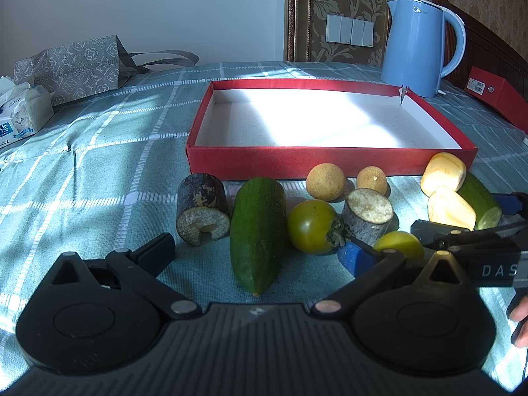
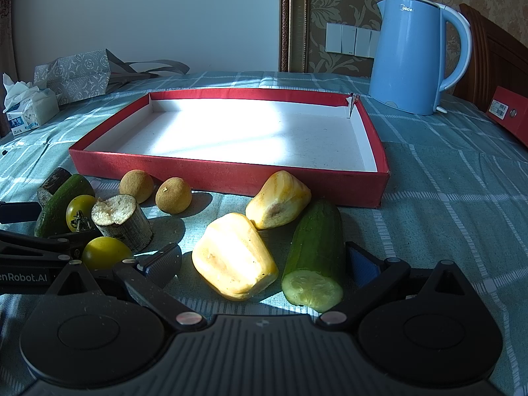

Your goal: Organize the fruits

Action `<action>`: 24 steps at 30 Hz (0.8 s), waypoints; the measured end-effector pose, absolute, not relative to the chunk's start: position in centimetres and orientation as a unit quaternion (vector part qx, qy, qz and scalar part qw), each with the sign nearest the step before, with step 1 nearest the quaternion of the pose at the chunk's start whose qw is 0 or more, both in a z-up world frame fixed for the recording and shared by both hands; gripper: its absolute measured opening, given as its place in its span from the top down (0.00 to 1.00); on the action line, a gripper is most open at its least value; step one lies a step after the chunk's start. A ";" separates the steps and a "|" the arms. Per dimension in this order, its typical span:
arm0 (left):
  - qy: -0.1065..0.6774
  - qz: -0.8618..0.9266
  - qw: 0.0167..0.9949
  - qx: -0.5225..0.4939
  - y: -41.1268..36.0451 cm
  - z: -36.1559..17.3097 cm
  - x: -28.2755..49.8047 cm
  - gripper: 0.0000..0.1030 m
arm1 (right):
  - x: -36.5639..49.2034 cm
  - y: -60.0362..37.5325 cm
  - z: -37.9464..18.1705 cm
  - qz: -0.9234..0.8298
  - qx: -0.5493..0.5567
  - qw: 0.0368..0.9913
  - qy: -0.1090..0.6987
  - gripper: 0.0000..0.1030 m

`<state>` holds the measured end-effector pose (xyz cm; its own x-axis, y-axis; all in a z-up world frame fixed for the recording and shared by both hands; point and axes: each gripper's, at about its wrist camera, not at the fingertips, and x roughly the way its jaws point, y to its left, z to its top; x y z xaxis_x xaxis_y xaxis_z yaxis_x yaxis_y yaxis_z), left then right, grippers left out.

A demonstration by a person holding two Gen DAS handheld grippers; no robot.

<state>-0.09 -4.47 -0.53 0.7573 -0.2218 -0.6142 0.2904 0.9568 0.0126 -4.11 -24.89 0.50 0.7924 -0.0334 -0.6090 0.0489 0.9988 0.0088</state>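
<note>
An empty red tray [image 1: 330, 161] [image 2: 231, 173] with a white floor lies on the checked cloth. In front of it lie fruits. In the left wrist view my open left gripper [image 1: 254, 254] straddles a cucumber half [image 1: 257, 231], with a dark sugarcane piece [image 1: 203, 209] left of it and a green tomato [image 1: 312, 226], a second cane piece [image 1: 368, 214], a yellow tomato [image 1: 397, 244] and two longans [image 1: 326, 181] to the right. My right gripper [image 2: 264, 260] is open around a yellow jackfruit pod [image 2: 234, 260] and a cut cucumber [image 2: 315, 250]. Another pod [image 2: 279, 199] lies behind.
A blue electric kettle [image 1: 419, 43] [image 2: 412, 52] stands behind the tray's right corner. A red box [image 1: 495, 92] lies at the far right. A patterned paper bag [image 1: 69, 66] and a tissue pack [image 1: 23, 112] sit at the back left. A hand [image 1: 519, 320] shows at the right edge.
</note>
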 end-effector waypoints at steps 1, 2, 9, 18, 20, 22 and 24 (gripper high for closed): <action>0.320 -0.137 0.936 0.054 -4.5 -0.5 -0.1 0.00 | -4.1 -24.9 0.5 -0.022 0.012 0.947 0.321 0.00; 0.320 -0.137 0.936 0.054 -4.5 -0.5 -0.1 0.00 | -4.1 -24.9 0.5 -0.022 0.012 0.947 0.321 0.00; 0.320 -0.137 0.936 0.054 -4.5 -0.5 -0.1 0.00 | -4.1 -24.9 0.5 -0.022 0.012 0.947 0.321 0.00; 0.320 -0.137 0.936 0.054 -4.5 -0.5 -0.1 0.00 | -4.2 -24.9 0.5 -0.021 0.012 0.947 0.322 0.00; 0.320 -0.137 0.936 0.054 -4.5 -0.5 -0.1 0.00 | -4.2 -24.9 0.5 -0.021 0.012 0.947 0.322 0.00; 0.320 -0.137 0.936 0.054 -4.5 -0.5 -0.1 0.00 | -4.3 -24.9 0.5 -0.020 0.012 0.947 0.322 0.00; 0.320 -0.137 0.936 0.054 -4.5 -0.5 -0.1 0.00 | -4.3 -25.0 0.5 -0.020 0.012 0.947 0.322 0.00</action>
